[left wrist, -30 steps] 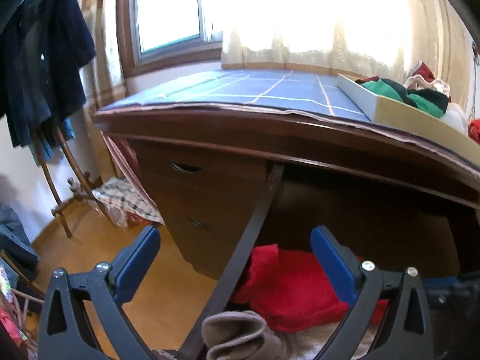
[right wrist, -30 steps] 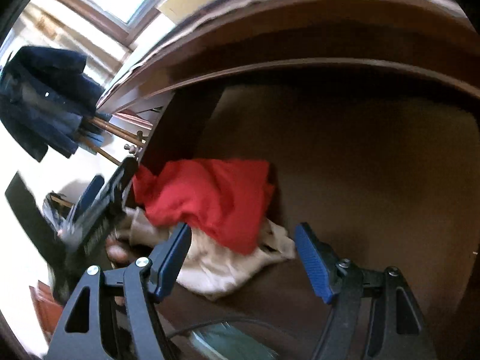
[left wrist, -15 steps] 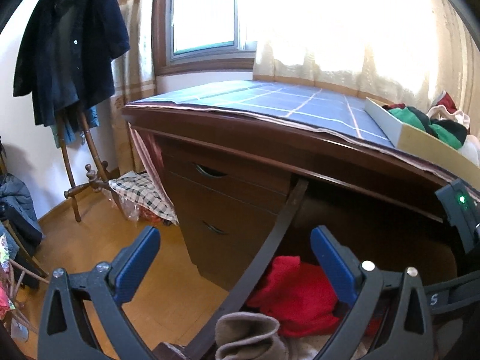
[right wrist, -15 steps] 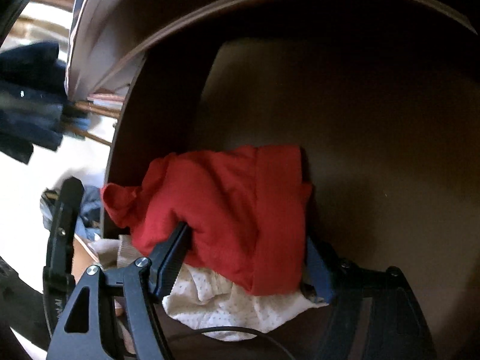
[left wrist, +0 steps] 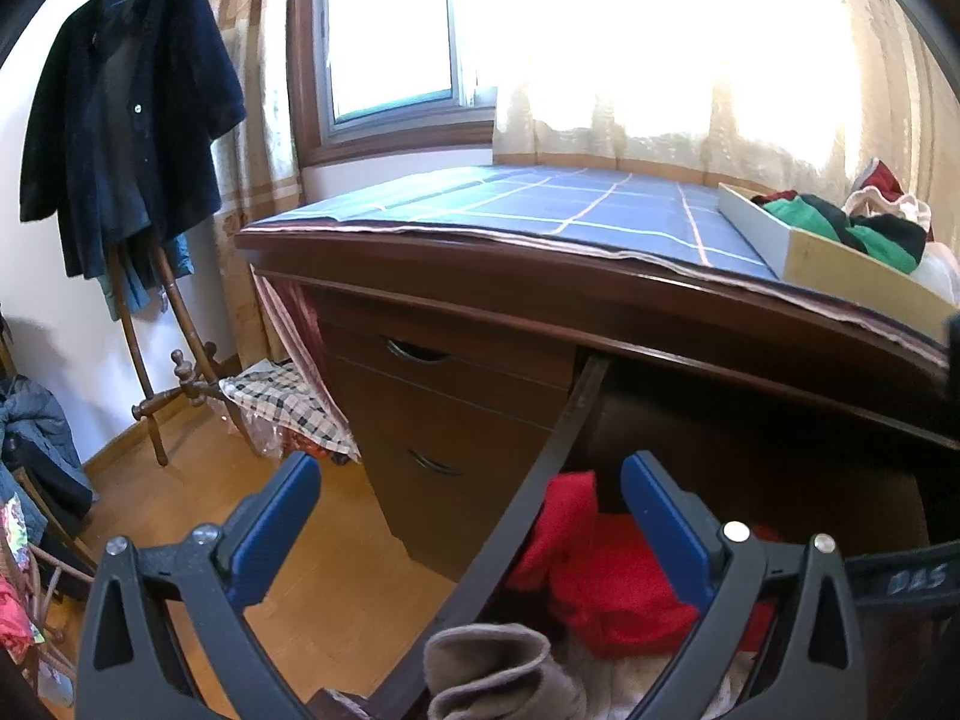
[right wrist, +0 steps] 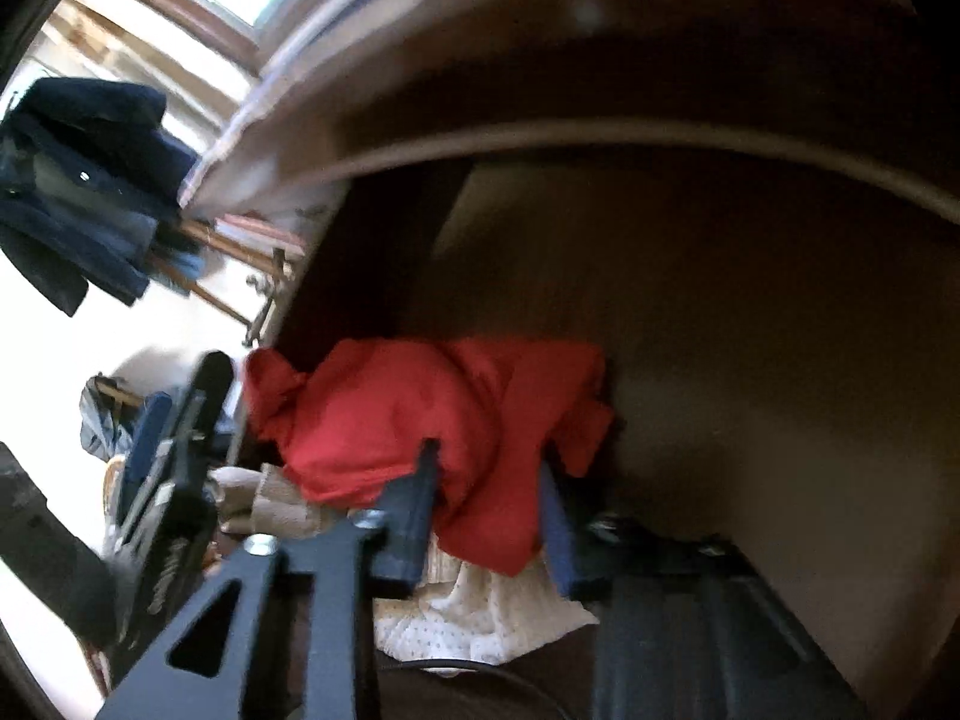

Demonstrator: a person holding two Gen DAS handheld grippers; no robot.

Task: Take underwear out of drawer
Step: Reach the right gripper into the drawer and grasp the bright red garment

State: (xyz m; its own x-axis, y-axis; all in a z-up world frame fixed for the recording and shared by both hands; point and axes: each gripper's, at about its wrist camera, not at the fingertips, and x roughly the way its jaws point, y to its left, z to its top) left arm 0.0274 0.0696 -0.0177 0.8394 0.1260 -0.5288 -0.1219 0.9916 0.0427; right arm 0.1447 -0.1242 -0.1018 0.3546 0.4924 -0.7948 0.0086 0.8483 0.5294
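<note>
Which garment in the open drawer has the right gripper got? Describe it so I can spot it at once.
Look under the dark wooden desk into the open drawer. At its left end lies a small heap of clothes, and the right gripper is shut on the red underwear on top. Beneath it, the dotted white cloth and beige cloth are pale.

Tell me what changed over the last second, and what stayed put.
The right gripper pushed into the open drawer and its jaws have just been closing: they now pinch the red underwear, which had lain free between them. The left gripper stayed wide open and empty over the drawer's edge. The white dotted garment and beige cloth remain in place.
</note>
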